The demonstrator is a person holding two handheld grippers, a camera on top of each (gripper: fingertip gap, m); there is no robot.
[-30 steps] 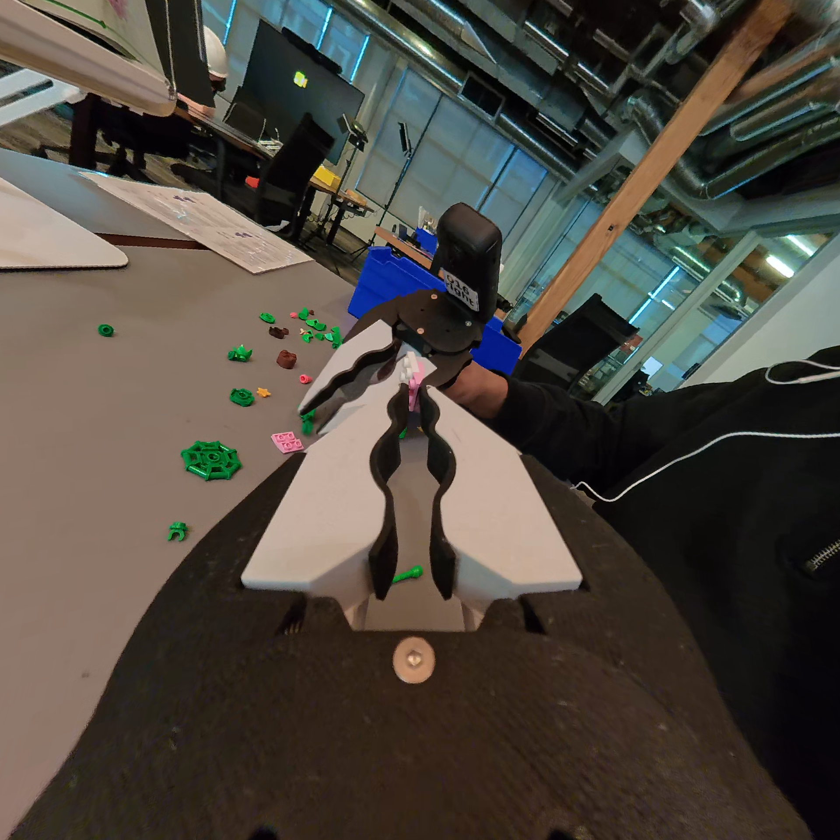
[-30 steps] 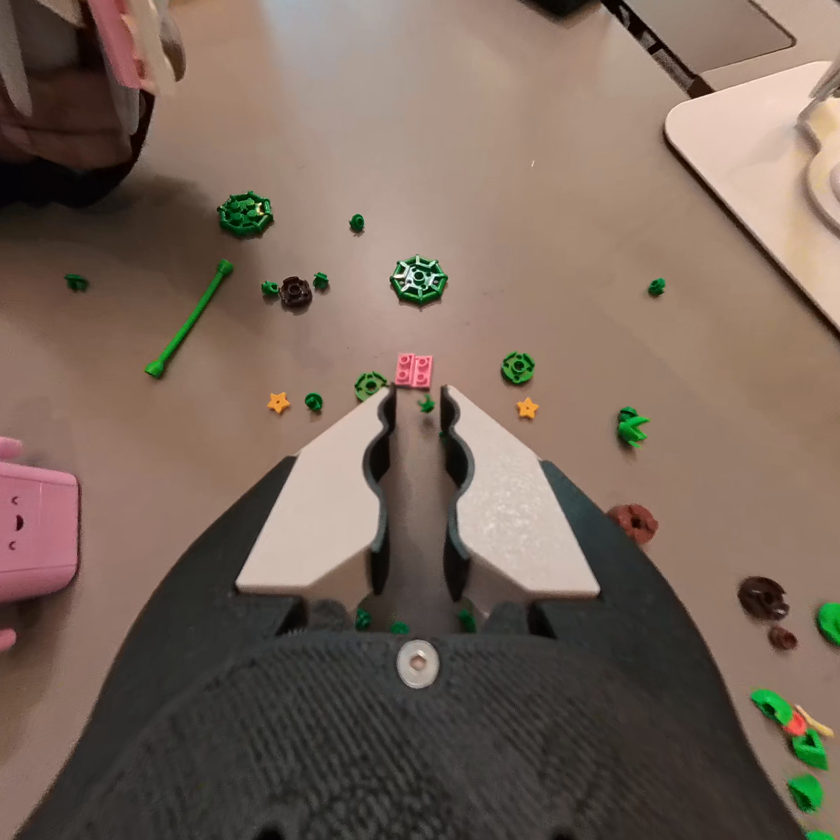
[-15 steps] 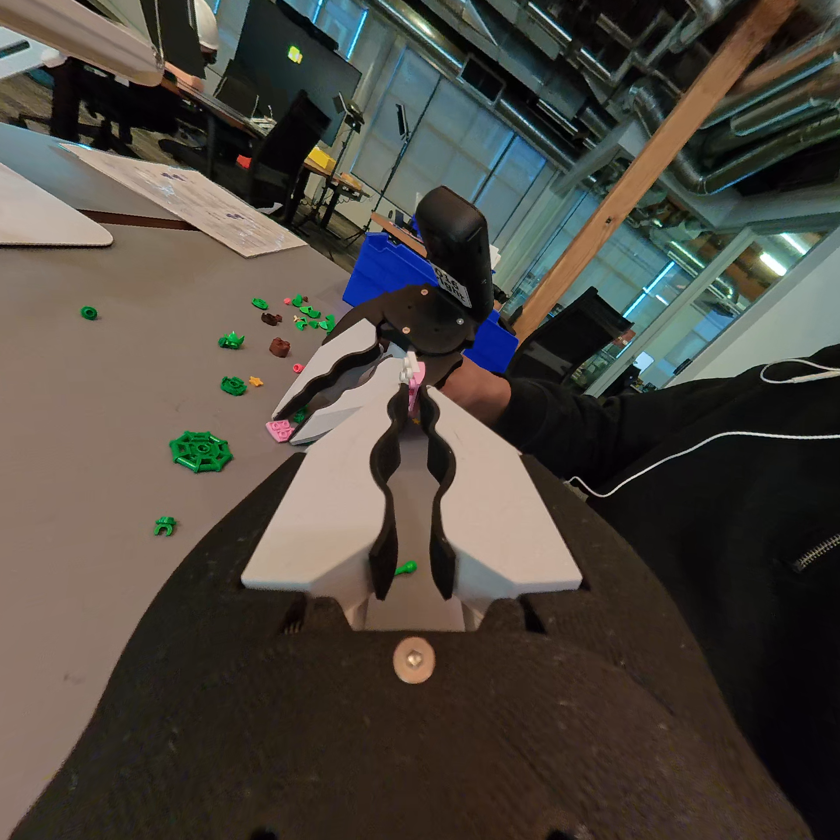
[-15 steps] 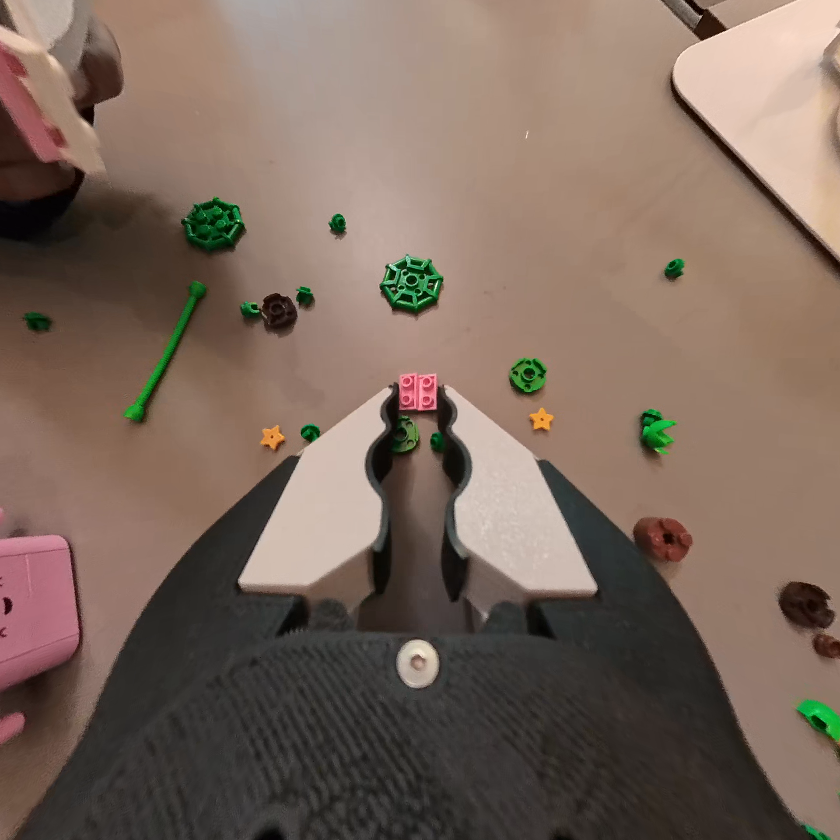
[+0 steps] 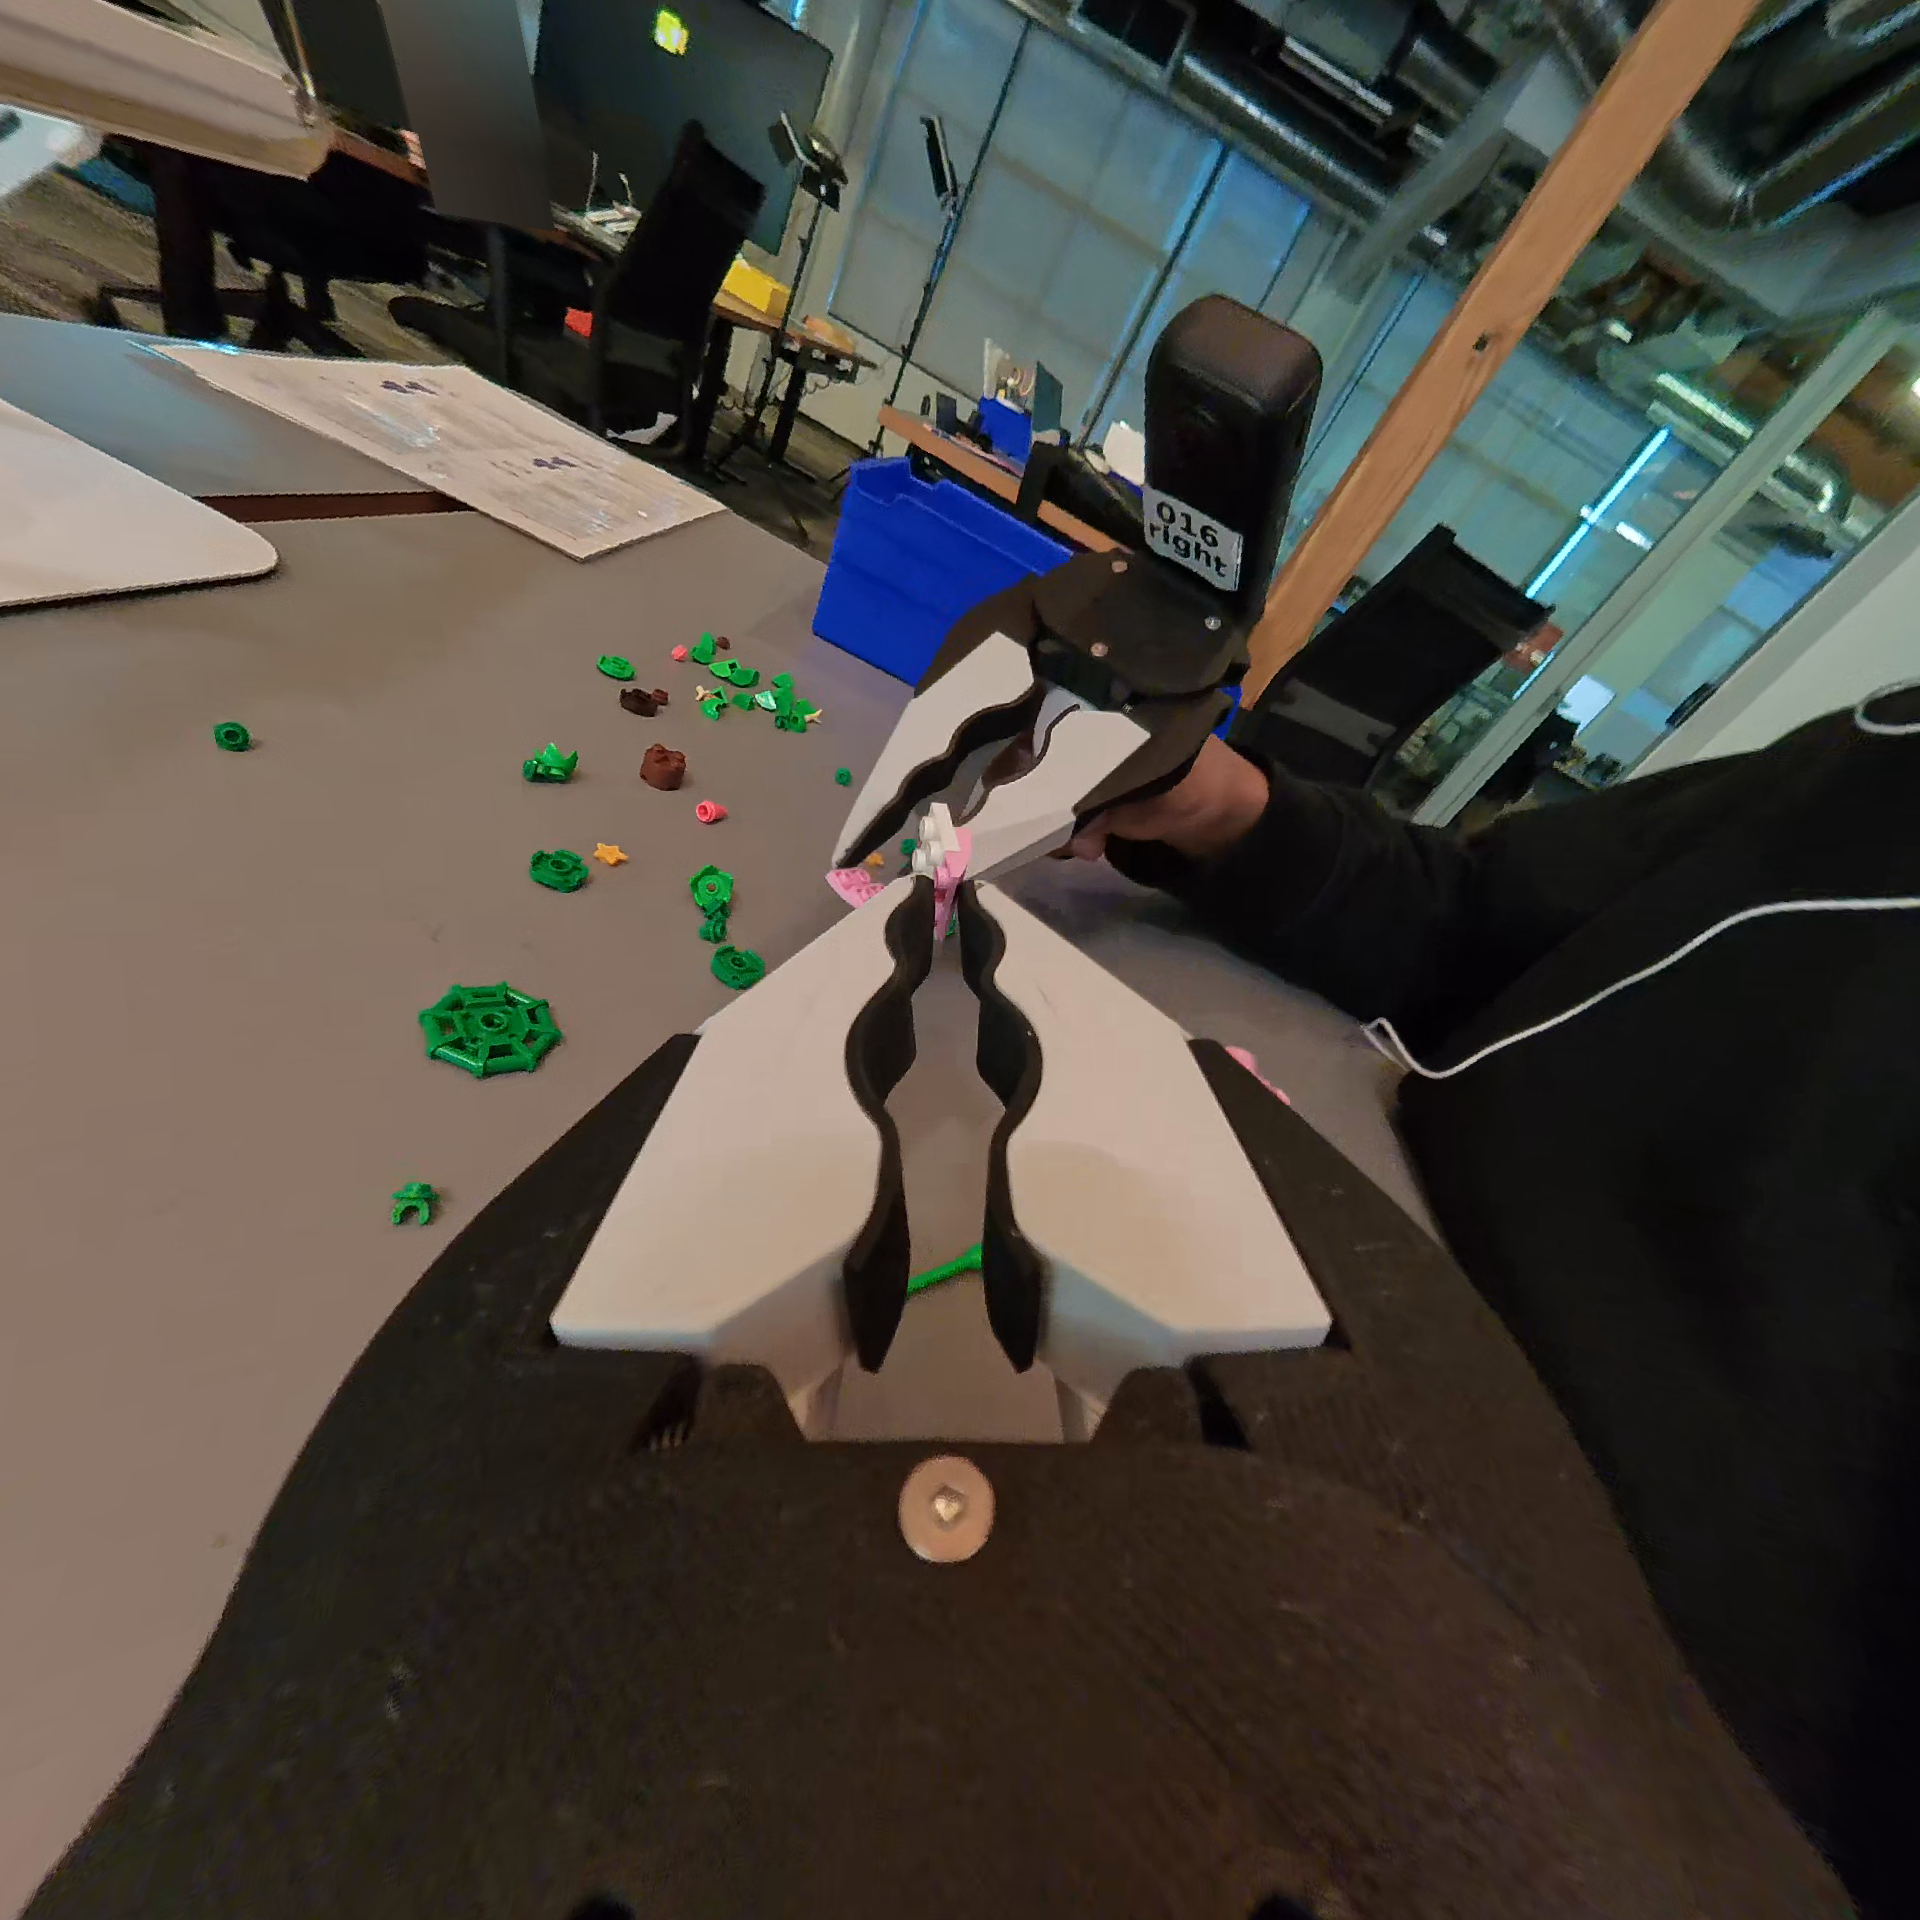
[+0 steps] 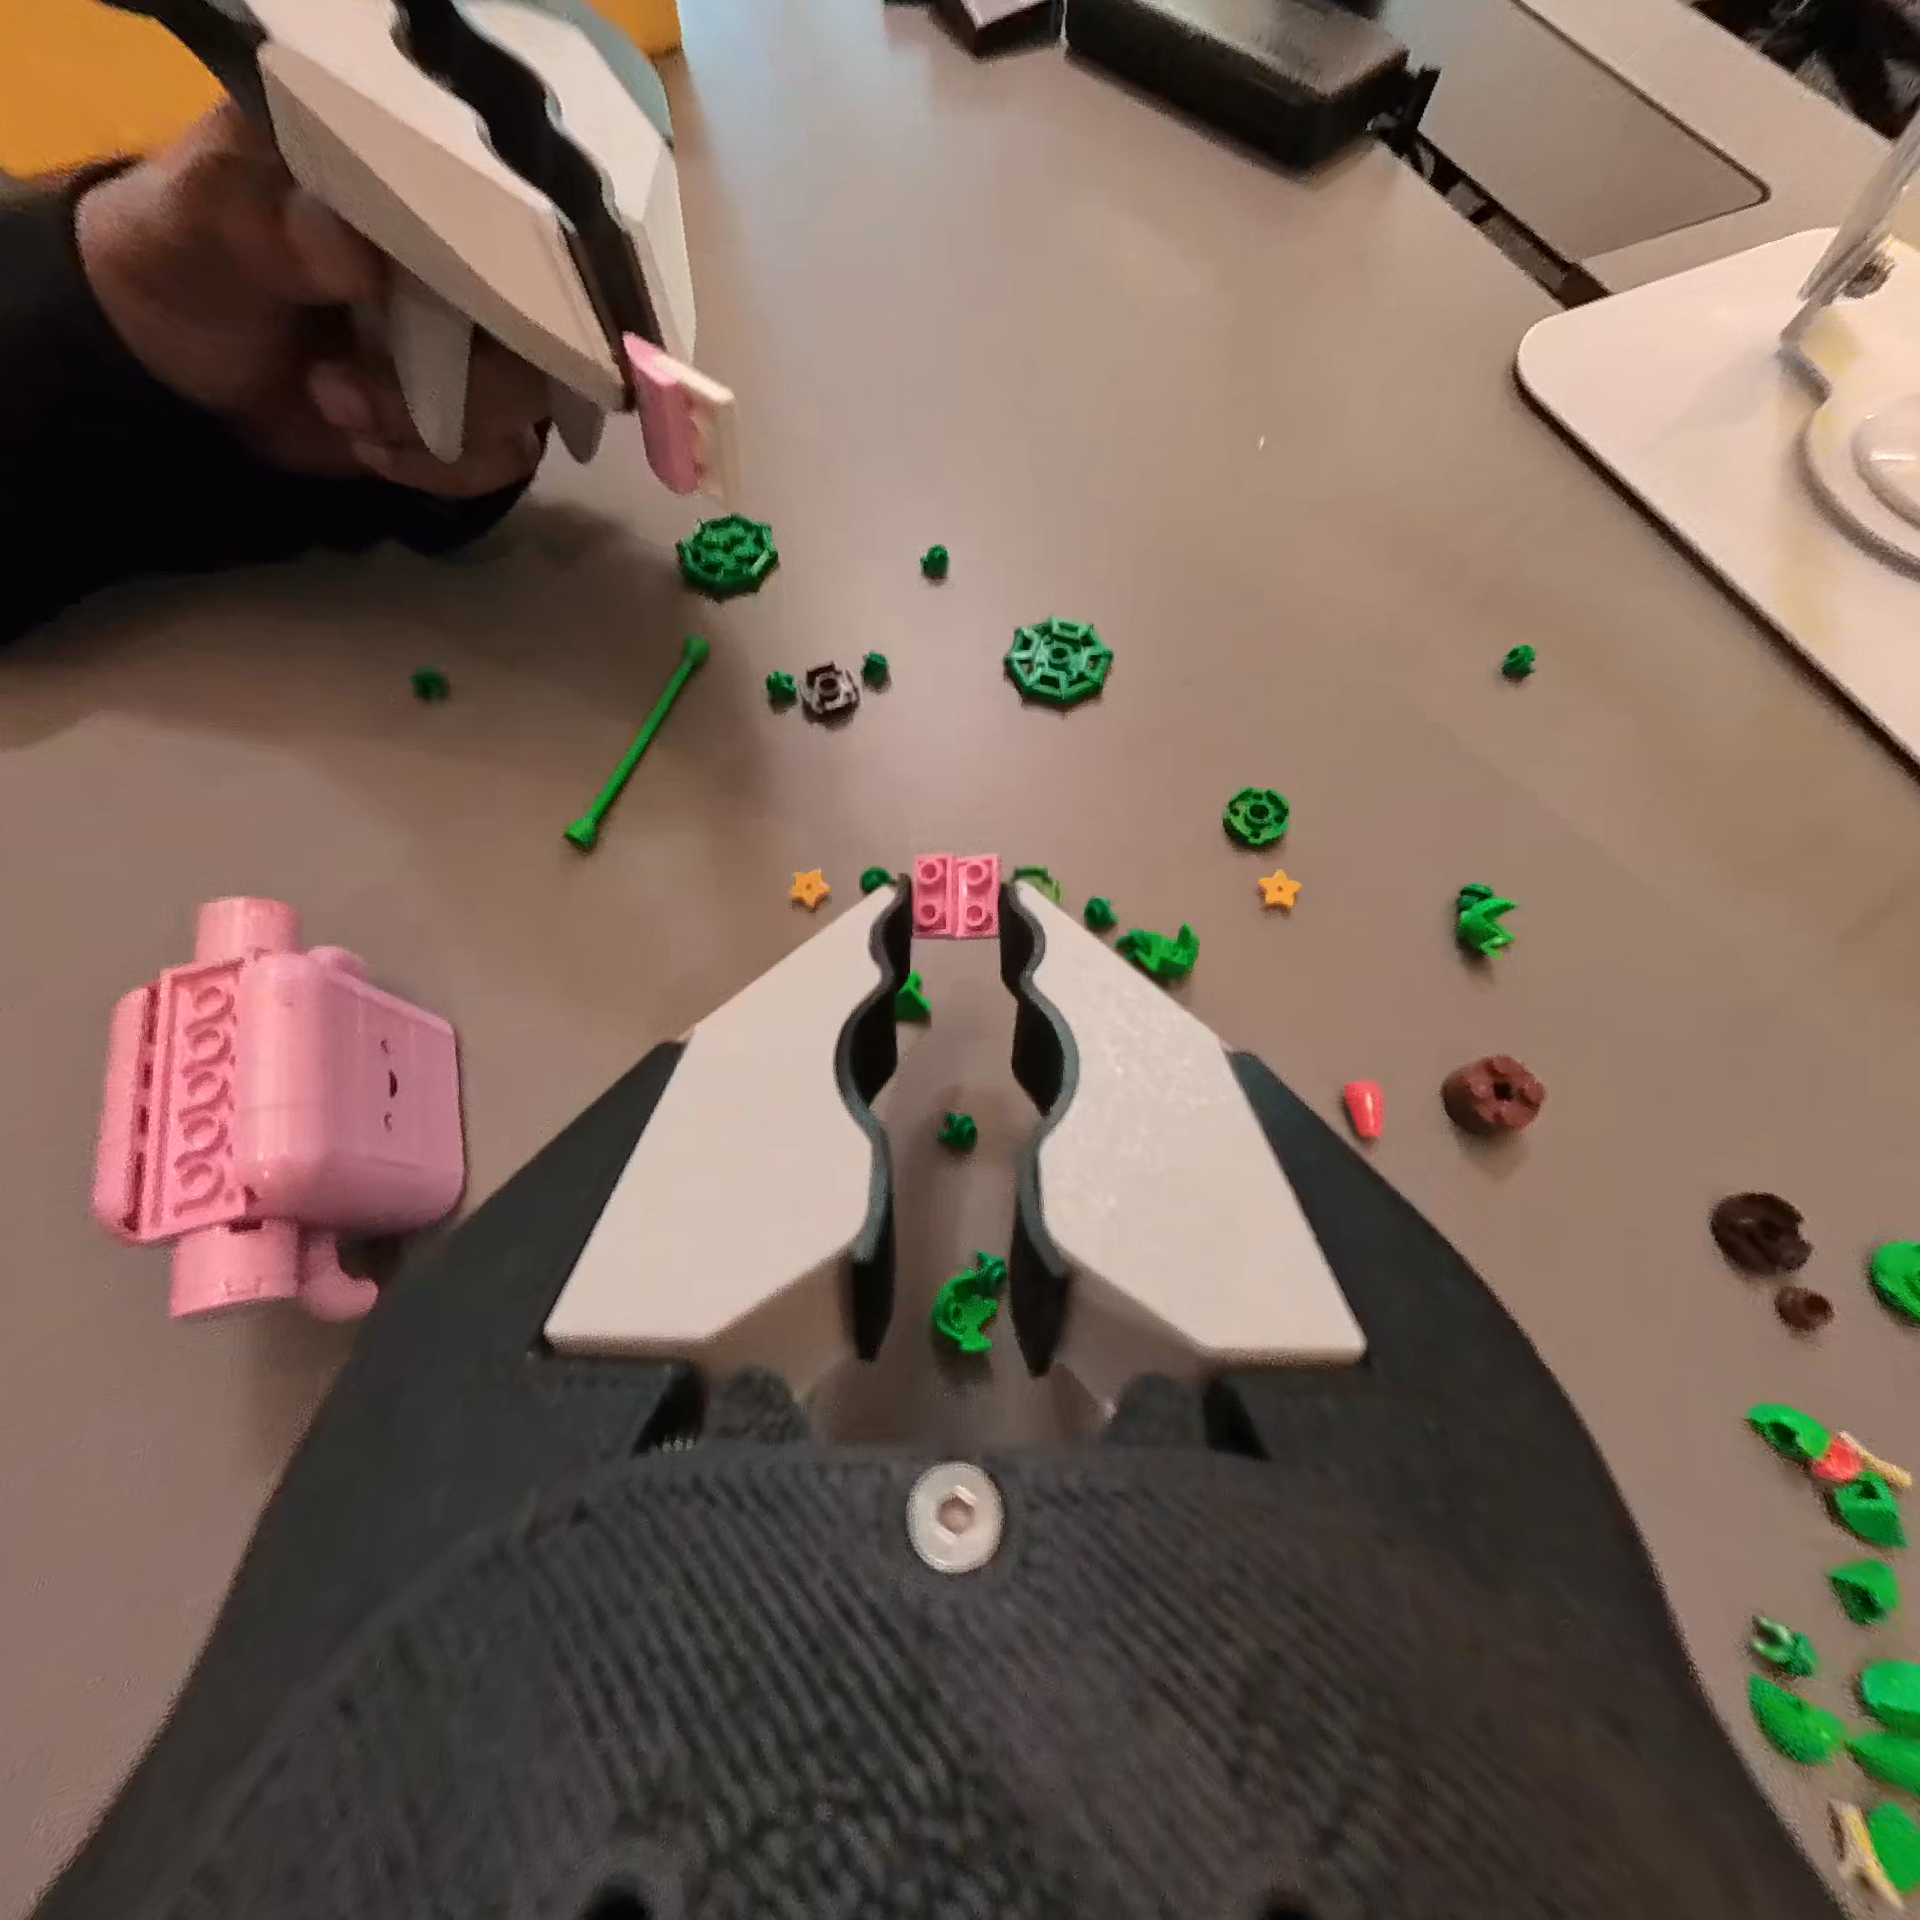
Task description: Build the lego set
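Note:
My left gripper [image 5: 940,896] is shut on a small pink and white plate stack [image 5: 943,854] and holds it above the grey table [image 5: 260,935]. It also shows in the right wrist view [image 6: 634,400] at the upper left, with the stack [image 6: 681,421] at its tips. My right gripper [image 6: 954,904] is shut on a pink studded plate [image 6: 954,896] held between its tips. In the left wrist view the right gripper [image 5: 868,868] hangs just beyond my left tips, with the pink plate [image 5: 854,885] under it.
Loose pieces lie across the table: green web discs [image 6: 1058,662] [image 6: 727,556], a green stalk [image 6: 636,743], yellow stars [image 6: 1280,889], brown rounds [image 6: 1493,1093], and green leaves [image 6: 1860,1507] at the right. A pink block [image 6: 275,1101] lies at the left. A white base [image 6: 1714,416] sits far right. About 9 cm separates my left fingertips from my right. It is some 11 cm from my right tips to the pink block [image 6: 275,1101].
My right gripper moved forward, closed on the pink plate and rose with it. My left gripper brought the pink and white stack closer to the right gripper.

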